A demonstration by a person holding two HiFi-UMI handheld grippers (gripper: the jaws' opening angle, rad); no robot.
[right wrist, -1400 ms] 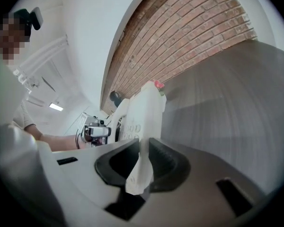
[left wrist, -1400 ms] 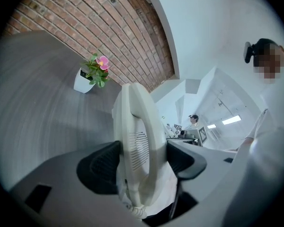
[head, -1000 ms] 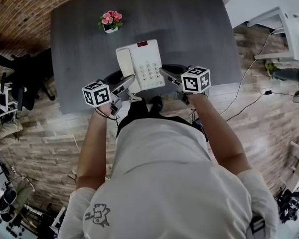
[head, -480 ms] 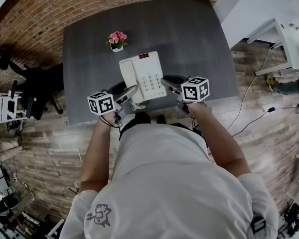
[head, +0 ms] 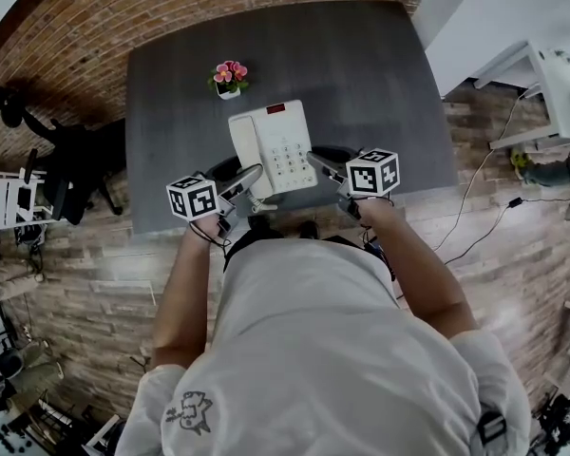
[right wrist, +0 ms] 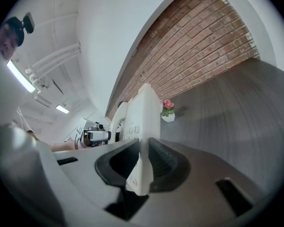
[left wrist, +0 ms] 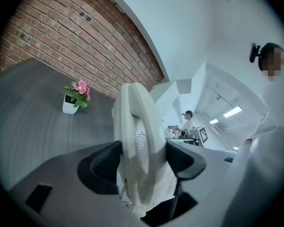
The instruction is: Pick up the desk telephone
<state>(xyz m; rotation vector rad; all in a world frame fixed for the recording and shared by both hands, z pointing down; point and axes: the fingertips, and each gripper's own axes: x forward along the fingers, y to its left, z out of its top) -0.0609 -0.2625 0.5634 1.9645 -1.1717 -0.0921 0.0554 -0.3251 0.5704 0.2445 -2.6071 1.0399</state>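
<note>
The white desk telephone (head: 272, 147) with keypad and handset hangs above the near edge of the dark grey table (head: 380, 74), held from both sides. My left gripper (head: 250, 178) is shut on the handset side; in the left gripper view the handset (left wrist: 138, 143) sits pinched between the dark pads. My right gripper (head: 319, 162) is shut on the phone's thin right edge (right wrist: 141, 167), which fills the narrow gap between its pads. The coiled cord end (left wrist: 132, 206) dangles under the handset.
A small white pot of pink flowers (head: 230, 77) stands on the table behind the phone. Brick floor surrounds the table; a black chair (head: 66, 164) is at the left and a white desk (head: 551, 74) at the right. A person's body fills the lower head view.
The phone and both grippers have risen a little off the table together. The head camera has shifted, so the table sits slightly lower in the picture.
</note>
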